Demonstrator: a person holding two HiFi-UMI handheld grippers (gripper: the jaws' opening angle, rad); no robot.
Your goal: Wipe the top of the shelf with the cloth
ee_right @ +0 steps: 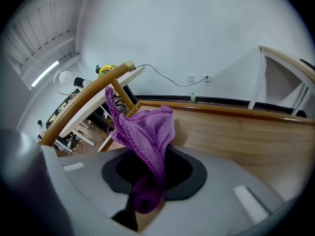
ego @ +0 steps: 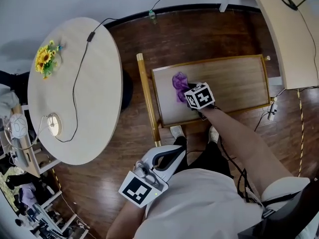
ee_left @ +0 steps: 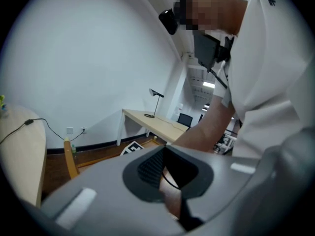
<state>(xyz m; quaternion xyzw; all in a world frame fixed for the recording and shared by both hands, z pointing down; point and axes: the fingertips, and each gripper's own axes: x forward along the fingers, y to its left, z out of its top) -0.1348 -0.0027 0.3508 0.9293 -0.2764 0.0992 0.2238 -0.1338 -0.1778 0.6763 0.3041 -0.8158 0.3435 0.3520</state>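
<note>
1. Head view, looking steeply down: a rectangular shelf top of smooth, light brown wood grain is framed by a raised golden-wood rim. It stands on a dark plank floor.
2. A rounded wooden bar runs along the shelf's left side.
3. The cloth is bright purple, soft and knitted in texture. It is bunched into a crumpled lump over the left part of the shelf top, near the rim. Whether it touches the wood cannot be told.
4. The right gripper is grey plastic with a black-and-white marker cube, and it reaches over the shelf. Its jaws are clamped on the cloth. The right gripper view shows one fold pinched between dark pads, and the rest stands out in a loose, fuzzy peak.
5. The left gripper is held close against the person's white shirt, well apart from the shelf. Its jaws are pressed together with nothing between them, and one pad is ribbed and black.
6. At the left stands a round counter of pale wood. It carries a small bunch of yellow flowers and a thin black cable.
</note>
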